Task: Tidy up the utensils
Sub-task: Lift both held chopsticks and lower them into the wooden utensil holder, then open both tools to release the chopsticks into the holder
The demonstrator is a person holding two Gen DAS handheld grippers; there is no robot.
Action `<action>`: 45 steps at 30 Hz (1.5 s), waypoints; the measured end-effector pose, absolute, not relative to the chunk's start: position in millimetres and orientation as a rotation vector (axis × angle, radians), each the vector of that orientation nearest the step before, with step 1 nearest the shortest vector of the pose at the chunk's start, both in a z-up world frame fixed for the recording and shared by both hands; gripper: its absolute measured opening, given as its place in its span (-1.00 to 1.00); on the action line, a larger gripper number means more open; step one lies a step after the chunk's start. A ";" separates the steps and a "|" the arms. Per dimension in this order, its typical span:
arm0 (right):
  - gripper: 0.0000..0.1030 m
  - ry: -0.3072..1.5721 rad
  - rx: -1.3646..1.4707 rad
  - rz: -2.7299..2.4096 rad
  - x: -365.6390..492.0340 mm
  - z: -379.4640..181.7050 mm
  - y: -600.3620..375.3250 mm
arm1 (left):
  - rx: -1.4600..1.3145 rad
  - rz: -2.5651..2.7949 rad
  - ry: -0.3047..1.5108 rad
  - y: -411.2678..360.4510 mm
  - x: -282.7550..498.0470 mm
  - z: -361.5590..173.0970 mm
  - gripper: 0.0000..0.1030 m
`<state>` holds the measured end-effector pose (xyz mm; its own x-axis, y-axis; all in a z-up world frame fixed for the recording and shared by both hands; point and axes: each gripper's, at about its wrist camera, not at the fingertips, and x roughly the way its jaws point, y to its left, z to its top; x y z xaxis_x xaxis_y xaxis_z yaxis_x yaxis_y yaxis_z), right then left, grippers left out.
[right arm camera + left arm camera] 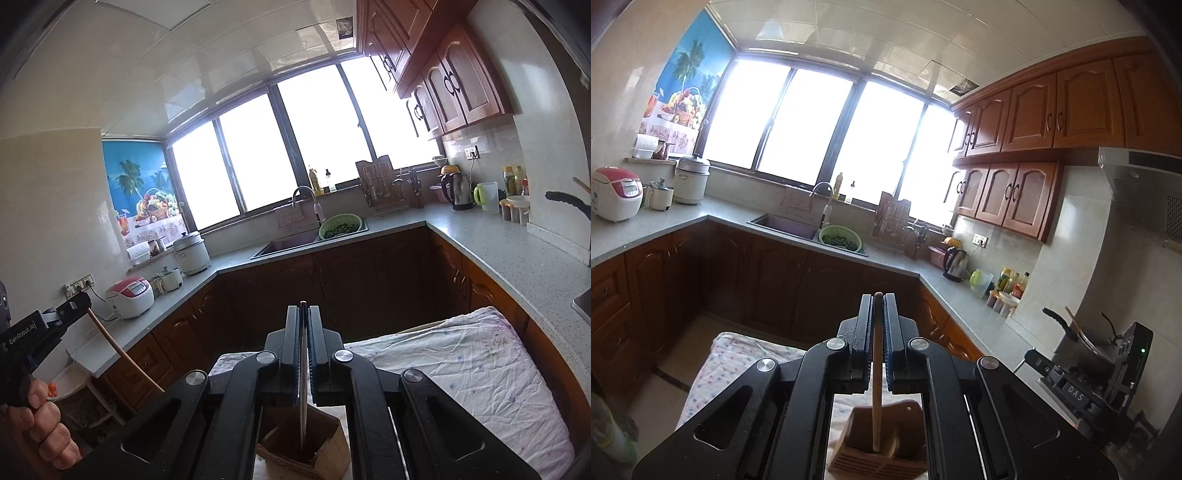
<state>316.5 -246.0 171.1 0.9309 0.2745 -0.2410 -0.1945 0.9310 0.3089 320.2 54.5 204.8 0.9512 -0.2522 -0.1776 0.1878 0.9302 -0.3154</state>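
Observation:
My left gripper is shut on a thin wooden utensil handle, which hangs down between the pads. Its lower end lines up with a slatted wooden utensil holder below; whether it is inside I cannot tell. My right gripper is shut on a slim metal utensil that points down at the same wooden holder. In the right wrist view the left gripper shows at the far left with the wooden handle slanting down from it, and a person's hand grips it.
The holder stands on a table covered with a speckled white cloth. Grey counters ring the room, with a sink, a green colander, a kettle and a rice cooker. A wok sits at the right.

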 end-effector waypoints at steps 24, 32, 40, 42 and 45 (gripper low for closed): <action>-0.91 0.349 0.332 0.202 349.5 78.3 -243.0 | -0.302 -0.170 0.345 18.2 388.0 80.2 -0.91; -0.74 0.375 0.343 0.200 350.4 79.1 -246.0 | -0.312 -0.174 0.375 22.1 382.4 82.0 0.00; 0.69 0.380 0.385 0.191 313.5 84.8 -267.0 | -0.369 -0.140 0.396 49.4 335.0 86.6 0.82; 0.74 0.385 0.406 0.183 299.8 82.1 -276.8 | -0.400 -0.132 0.433 57.8 322.2 81.1 0.82; 0.74 0.411 0.433 0.167 278.7 75.5 -290.0 | -0.449 -0.119 0.488 66.5 300.5 67.9 0.82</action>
